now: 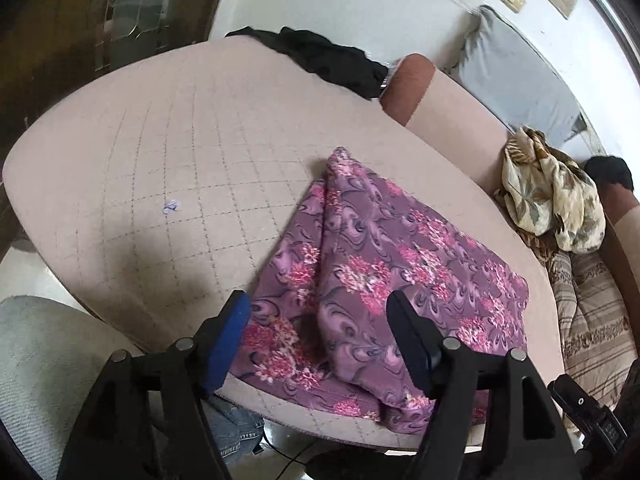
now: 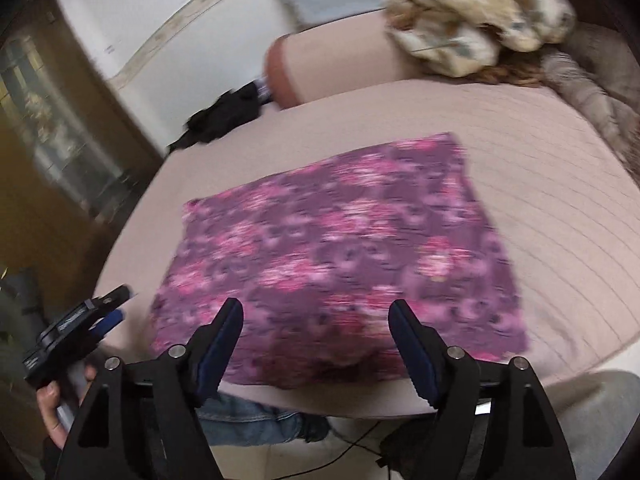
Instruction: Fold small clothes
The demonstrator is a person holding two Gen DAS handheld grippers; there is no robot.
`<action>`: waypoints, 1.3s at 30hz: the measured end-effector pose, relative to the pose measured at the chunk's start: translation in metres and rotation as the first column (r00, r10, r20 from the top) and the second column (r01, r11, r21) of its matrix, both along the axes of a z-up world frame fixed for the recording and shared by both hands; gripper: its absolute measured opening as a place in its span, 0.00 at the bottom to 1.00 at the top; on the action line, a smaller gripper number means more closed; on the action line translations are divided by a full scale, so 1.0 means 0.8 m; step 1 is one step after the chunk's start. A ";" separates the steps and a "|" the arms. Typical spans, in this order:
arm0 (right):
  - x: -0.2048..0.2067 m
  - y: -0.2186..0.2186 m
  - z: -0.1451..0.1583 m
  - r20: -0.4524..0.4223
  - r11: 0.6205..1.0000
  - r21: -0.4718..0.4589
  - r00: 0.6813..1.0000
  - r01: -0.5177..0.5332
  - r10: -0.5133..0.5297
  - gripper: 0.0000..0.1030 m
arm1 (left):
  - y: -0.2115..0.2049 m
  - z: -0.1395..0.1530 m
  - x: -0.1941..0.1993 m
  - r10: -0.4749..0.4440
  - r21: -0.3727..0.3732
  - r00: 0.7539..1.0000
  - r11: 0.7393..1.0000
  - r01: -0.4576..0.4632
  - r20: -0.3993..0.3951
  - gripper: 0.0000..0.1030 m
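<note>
Left wrist view: the left gripper (image 1: 320, 312) stands wide with nothing between its fingers, hovering above the near edge of the purple flowered cloth (image 1: 384, 276), which lies folded on the quilted pink cushion (image 1: 160, 152) just ahead and to its right. A black garment (image 1: 332, 60) lies far ahead.

Right wrist view, blurred: the right gripper (image 2: 316, 320) is wide and empty above the cloth's (image 2: 340, 248) near edge. A patterned cloth heap (image 2: 476, 28) lies far ahead, right.
</note>
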State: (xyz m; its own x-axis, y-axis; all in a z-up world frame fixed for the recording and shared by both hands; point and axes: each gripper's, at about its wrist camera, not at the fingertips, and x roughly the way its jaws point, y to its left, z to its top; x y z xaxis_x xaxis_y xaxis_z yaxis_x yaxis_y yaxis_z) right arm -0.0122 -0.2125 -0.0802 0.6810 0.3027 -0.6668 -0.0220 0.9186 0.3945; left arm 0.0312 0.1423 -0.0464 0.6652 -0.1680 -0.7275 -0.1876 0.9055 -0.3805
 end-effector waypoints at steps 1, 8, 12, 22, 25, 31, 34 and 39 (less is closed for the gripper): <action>0.005 0.007 0.003 -0.005 1.000 0.006 1.000 -0.026 0.026 0.78 | 0.002 0.001 0.005 -0.005 -0.002 1.000 1.000 0.005 -0.010 0.68; 0.062 0.045 0.005 -0.038 0.976 0.157 0.986 -0.154 0.161 0.84 | 0.014 0.031 0.051 -0.048 0.119 0.999 0.992 0.045 0.019 0.80; 0.106 0.068 -0.003 -0.074 0.970 0.163 0.978 -0.183 0.197 0.85 | 0.027 0.008 0.078 -0.037 0.106 0.999 0.994 0.040 -0.033 0.83; 0.195 0.121 -0.045 -0.155 0.940 0.238 0.945 -0.246 0.287 0.85 | 0.031 -0.038 0.088 -0.042 0.079 0.987 0.995 0.055 -0.157 0.83; 0.209 0.137 -0.052 -0.179 0.936 0.249 0.938 -0.250 0.298 0.85 | 0.046 -0.048 0.088 0.000 0.042 0.981 0.999 0.008 -0.196 0.83; 0.222 0.153 -0.058 -0.217 0.941 0.232 0.930 -0.246 0.297 0.85 | 0.045 -0.060 0.098 -0.017 -0.001 0.967 1.000 0.017 -0.254 0.84; 0.226 0.152 -0.060 -0.238 0.947 0.231 0.930 -0.224 0.278 0.85 | 0.035 -0.061 0.100 -0.043 0.009 0.964 0.999 0.047 -0.263 0.84; 0.230 0.154 -0.060 -0.273 0.953 0.232 0.927 -0.195 0.256 0.85 | 0.019 -0.063 0.104 -0.079 0.036 0.956 0.995 0.093 -0.282 0.86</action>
